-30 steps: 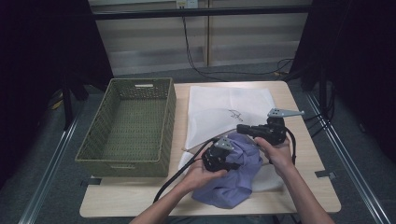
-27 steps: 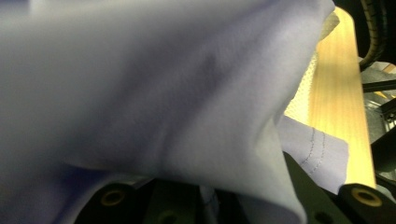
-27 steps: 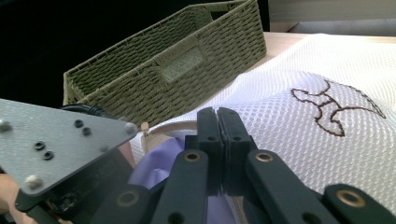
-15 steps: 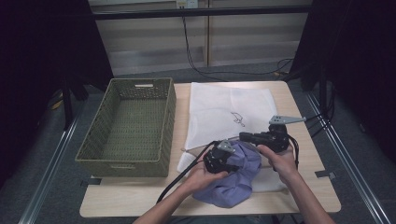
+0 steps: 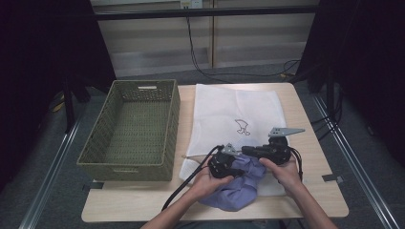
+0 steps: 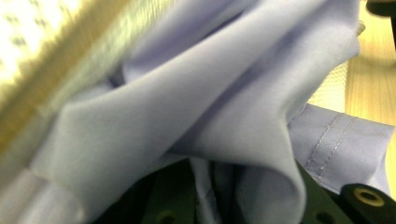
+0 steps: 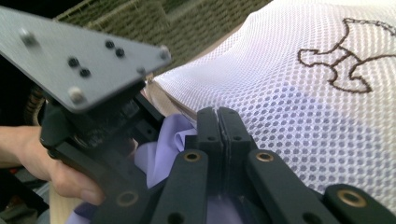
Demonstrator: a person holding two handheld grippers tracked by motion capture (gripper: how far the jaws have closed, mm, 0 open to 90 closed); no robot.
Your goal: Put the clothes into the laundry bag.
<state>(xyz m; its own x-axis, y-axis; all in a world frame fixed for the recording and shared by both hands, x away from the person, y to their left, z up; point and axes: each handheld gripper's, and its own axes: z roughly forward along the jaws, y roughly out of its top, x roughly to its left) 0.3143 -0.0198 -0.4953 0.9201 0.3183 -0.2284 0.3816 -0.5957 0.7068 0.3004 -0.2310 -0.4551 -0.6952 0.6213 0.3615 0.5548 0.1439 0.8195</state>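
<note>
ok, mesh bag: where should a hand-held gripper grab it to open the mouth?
Probably the near hem of the mesh bag, top layer only, beside the purple shirt. Come in low from the person's side: the bag lies flat, and that edge is already lifted where the shirt goes in.

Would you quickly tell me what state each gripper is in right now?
Left gripper: shut on the lavender garment.
Right gripper: jaws shut together at the mesh laundry bag's edge; a grip on it cannot be told.
</note>
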